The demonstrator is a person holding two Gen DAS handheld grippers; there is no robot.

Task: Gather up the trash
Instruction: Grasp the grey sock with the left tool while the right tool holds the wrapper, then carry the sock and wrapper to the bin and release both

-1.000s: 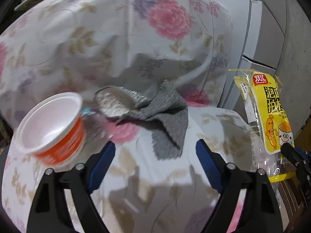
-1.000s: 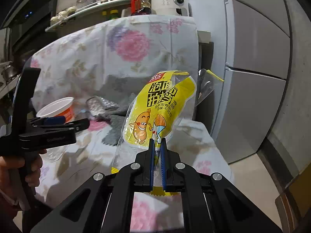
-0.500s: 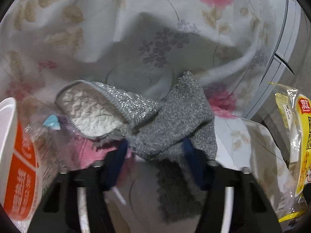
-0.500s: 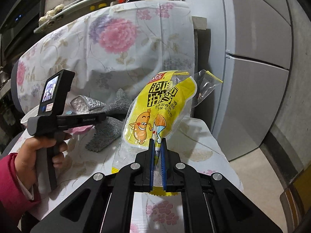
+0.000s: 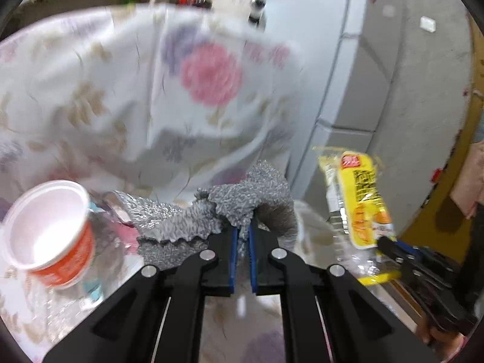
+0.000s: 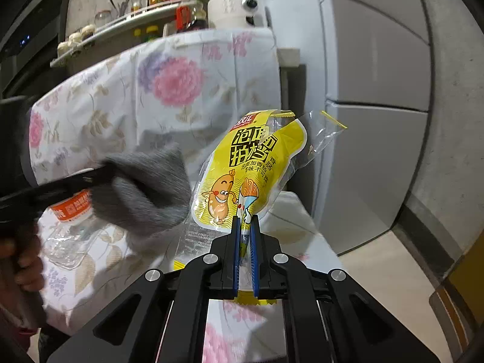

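Observation:
My left gripper (image 5: 241, 232) is shut on a grey silvery cloth (image 5: 224, 211) and holds it lifted above the flowered seat. The cloth also shows blurred in the right wrist view (image 6: 145, 187), hanging from the left gripper. My right gripper (image 6: 245, 224) is shut on a yellow sausage snack wrapper (image 6: 248, 172) and holds it upright; the wrapper also shows in the left wrist view (image 5: 360, 199). A white and orange instant noodle cup (image 5: 48, 230) lies on its side at the left, on a clear plastic bottle (image 6: 72, 239).
A flowered cloth (image 6: 169, 90) covers the chair back and seat. A grey refrigerator (image 6: 375, 96) stands to the right. A shelf of bottles and a white appliance (image 6: 236, 9) are behind the chair. Tiled floor (image 6: 393, 272) lies at the lower right.
My left gripper moved in over the grey cloth, shut on it and lifted it off the seat. My right gripper kept the yellow wrapper and stayed nearly in place.

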